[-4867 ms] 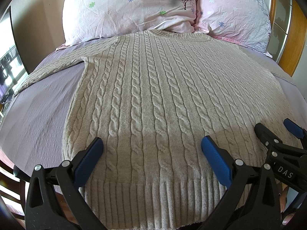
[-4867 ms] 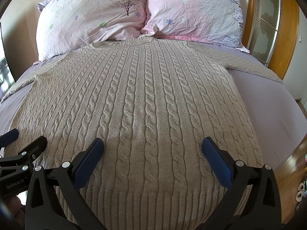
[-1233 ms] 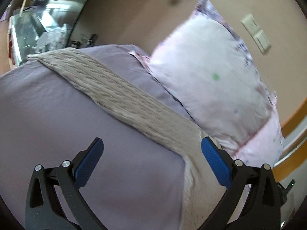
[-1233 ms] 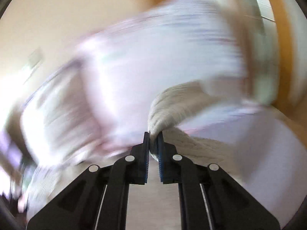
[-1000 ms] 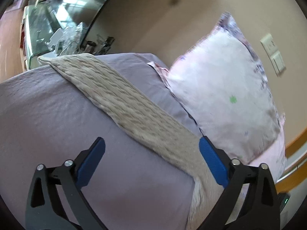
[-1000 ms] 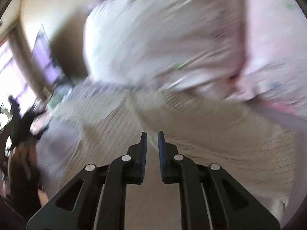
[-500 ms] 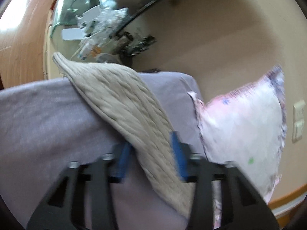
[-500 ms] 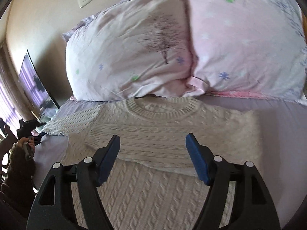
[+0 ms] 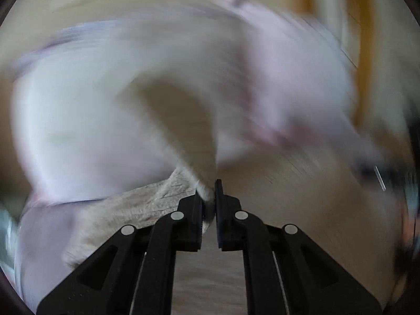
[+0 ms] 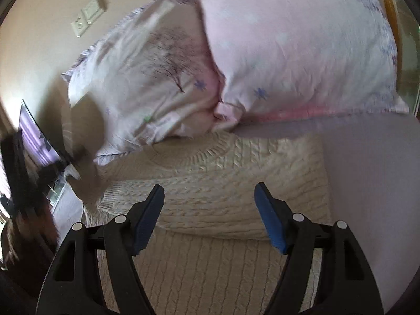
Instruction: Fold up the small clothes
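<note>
A beige cable-knit sweater lies on the bed, its right sleeve folded across the chest below the collar. My right gripper is open and empty just above that folded sleeve. My left gripper is shut on the left sleeve, which rises in a blurred arc in front of the pillows. That lifted sleeve shows as a blurred beige shape at the left of the right wrist view.
Two pink-and-white pillows lean at the head of the bed. The lilac sheet spreads right of the sweater. A wooden headboard edge is at the far right. A screen and furniture stand left of the bed.
My left gripper closed on the left sleeve and swung it up toward the sweater's body. My right gripper let go of the right sleeve, opened, and hovers over it.
</note>
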Demonstrator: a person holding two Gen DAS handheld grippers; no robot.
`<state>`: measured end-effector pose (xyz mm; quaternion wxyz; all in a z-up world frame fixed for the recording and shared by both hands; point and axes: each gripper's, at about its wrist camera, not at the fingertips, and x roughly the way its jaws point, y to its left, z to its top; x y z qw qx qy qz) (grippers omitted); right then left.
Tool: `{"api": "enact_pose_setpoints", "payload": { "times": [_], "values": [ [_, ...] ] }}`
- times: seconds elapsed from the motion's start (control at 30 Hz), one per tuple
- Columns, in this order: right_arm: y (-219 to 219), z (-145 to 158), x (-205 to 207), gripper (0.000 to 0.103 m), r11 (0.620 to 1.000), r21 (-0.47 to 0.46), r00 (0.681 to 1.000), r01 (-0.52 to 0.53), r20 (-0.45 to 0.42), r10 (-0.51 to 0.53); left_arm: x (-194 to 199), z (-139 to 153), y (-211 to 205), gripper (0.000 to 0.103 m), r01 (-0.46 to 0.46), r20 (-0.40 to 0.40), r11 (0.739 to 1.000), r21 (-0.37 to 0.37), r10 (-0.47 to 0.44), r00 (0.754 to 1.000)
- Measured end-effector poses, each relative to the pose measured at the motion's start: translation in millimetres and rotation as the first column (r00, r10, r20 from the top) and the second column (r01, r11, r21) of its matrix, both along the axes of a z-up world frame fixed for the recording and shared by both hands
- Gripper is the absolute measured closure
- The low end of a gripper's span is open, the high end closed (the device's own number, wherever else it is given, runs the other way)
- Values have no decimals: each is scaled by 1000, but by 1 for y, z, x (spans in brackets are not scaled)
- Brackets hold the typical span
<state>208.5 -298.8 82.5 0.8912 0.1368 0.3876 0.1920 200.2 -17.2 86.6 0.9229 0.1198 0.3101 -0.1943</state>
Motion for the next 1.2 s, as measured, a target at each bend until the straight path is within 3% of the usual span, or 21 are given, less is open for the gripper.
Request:
{"api": "enact_pose_setpoints", "payload": {
  "times": [0.03,0.07,0.13,0.2,0.33,0.4,0.6,0.67,0.77,0.9,0.97,1.03,1.1,1.13,1.2],
  "values": [
    [-3,-4,3,30,1000,11,1000,6,-20,-5,-8,-25,-35,95,95,-58,992,79,-90,994],
    [-9,-8,6,30,999,31,999,11,-48,-9,-13,-39,-49,92,139,-94,984,112,-128,987],
    [-18,-13,11,31,998,67,997,18,-81,-13,-24,-54,-56,89,171,-139,978,122,-154,978],
    [-26,-16,16,32,995,93,994,31,-108,-21,-36,-47,-38,81,146,-121,986,76,-136,983],
    [-32,-32,29,53,992,110,976,53,-216,-28,-44,-25,24,58,-6,-77,1000,-23,4,997],
    [-29,-41,28,58,991,131,964,31,-264,5,-40,-22,50,53,-68,-82,997,-44,64,995],
    [-13,-53,6,61,998,53,955,-18,-293,33,-22,-31,106,45,-211,-168,963,-167,183,969],
    [-3,-57,3,96,998,26,953,-66,-296,70,-15,-37,116,44,-240,-201,950,-201,200,959],
    [12,-44,0,96,993,-57,971,-106,-220,91,-12,-43,127,43,-261,-230,934,-246,205,951],
    [1,-1,18,96,995,-99,999,0,-43,-5,-13,-45,124,35,-254,-223,933,-254,199,954],
    [-4,4,38,96,977,-190,996,93,13,-93,-13,-45,119,33,-252,-214,939,-233,203,956],
    [-7,-9,62,96,956,-266,991,122,-13,-130,-12,-47,116,32,-248,-213,944,-219,202,956],
    [-11,-35,85,94,952,-288,979,104,-139,-149,-12,-49,114,32,-248,-219,945,-213,201,955],
    [-13,-41,88,90,953,-284,973,108,-168,-160,-13,-49,114,32,-247,-217,945,-214,200,955],
    [-21,-32,78,70,959,-239,976,150,-121,-182,-15,-47,115,32,-241,-202,944,-226,197,959]
  ]
}}
